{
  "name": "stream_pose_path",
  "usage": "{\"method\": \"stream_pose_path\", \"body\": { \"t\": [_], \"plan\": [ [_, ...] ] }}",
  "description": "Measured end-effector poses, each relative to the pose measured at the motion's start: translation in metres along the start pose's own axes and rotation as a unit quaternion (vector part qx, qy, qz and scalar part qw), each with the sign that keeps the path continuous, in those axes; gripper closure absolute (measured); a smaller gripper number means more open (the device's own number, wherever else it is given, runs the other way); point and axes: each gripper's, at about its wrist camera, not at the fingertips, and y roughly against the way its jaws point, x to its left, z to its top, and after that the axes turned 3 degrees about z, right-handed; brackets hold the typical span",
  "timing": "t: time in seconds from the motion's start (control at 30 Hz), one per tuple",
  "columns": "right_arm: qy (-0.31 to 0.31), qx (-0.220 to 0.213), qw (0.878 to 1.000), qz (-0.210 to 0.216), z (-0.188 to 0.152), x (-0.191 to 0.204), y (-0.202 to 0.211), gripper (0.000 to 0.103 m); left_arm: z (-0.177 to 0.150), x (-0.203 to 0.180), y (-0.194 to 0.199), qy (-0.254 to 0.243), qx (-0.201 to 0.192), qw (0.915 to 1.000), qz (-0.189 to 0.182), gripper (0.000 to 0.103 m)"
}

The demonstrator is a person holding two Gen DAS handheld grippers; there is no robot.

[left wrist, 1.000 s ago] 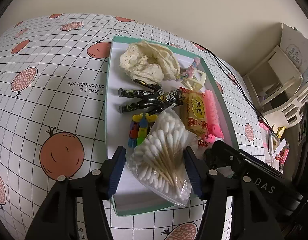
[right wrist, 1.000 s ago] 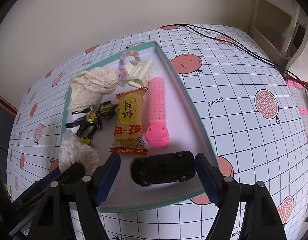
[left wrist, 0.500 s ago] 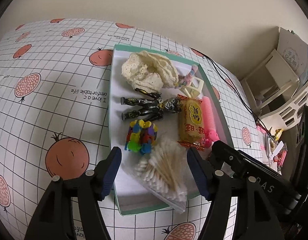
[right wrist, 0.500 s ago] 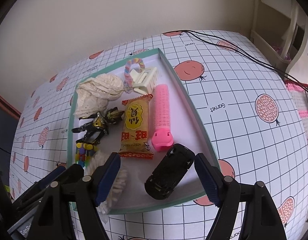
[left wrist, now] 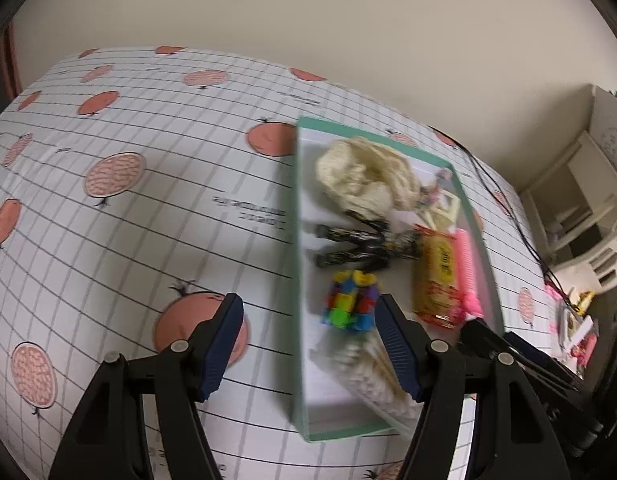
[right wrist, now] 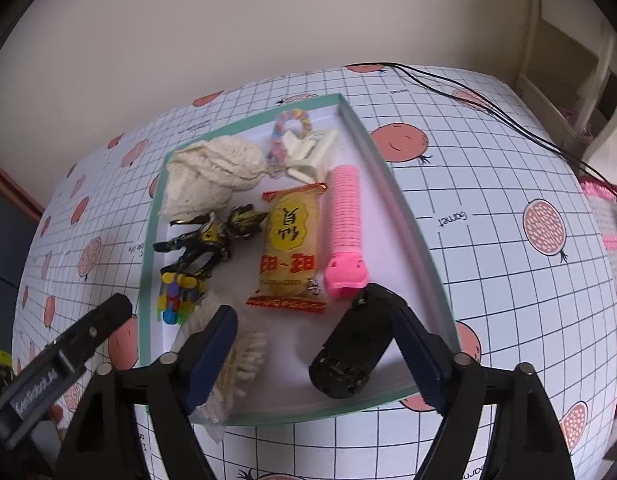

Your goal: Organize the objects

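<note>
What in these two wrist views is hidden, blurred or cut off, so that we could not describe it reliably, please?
- Cotton swab bag: right wrist view, partly behind a finger; left wrist view, blurred by motion.
- Toy car: right wrist view, whether the right finger touches it is unclear.
- Block toy: left wrist view, blurred; shape unclear.
- Tablecloth lettering: left wrist view, smeared, unreadable.
- Clutter beyond the table: left wrist view, too small.

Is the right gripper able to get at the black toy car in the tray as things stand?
Probably yes. The right gripper is open, and the black toy car lies against its right finger near the tray's front edge, nothing covering it.
</note>
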Motion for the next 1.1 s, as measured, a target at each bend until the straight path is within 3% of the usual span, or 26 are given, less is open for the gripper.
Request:
{"method": "stream_pose_path", "body": {
  "t": [0.07, 0.13, 0.3, 0.37, 0.6, 1.1],
  "plan": [
    [0.006, -0.002, 1.0, -0.002, 0.0, 0.004, 0.0, 0.012, 0.001, 0.007, 0.0, 0.005, -0.001, 0.9999, 0.013, 0.028],
    [0.008, -0.003, 1.0, -0.002, -0.001, 0.005, 0.0, 0.012, 0.001, 0.013, 0.0, 0.011, -0.006, 0.9996, 0.026, 0.013],
    [0.016, -0.002, 1.0, -0.002, -0.003, 0.008, -0.002, 0.0, 0.002, 0.023, -0.001, 0.016, -0.012, 0.9984, 0.052, 0.01],
    [0.017, -0.002, 1.0, 0.0, -0.003, 0.009, -0.002, 0.0, 0.004, 0.028, -0.002, 0.021, -0.011, 0.9978, 0.062, 0.001],
    [0.017, -0.005, 1.0, 0.001, -0.004, 0.009, 0.0, 0.0, 0.008, 0.04, 0.003, 0.027, -0.022, 0.9959, 0.084, 0.0],
    [0.015, -0.03, 0.999, 0.001, -0.014, 0.032, 0.026, 0.0, 0.0, 0.051, 0.032, 0.002, -0.046, 0.9959, 0.077, 0.0]
  ]
}}
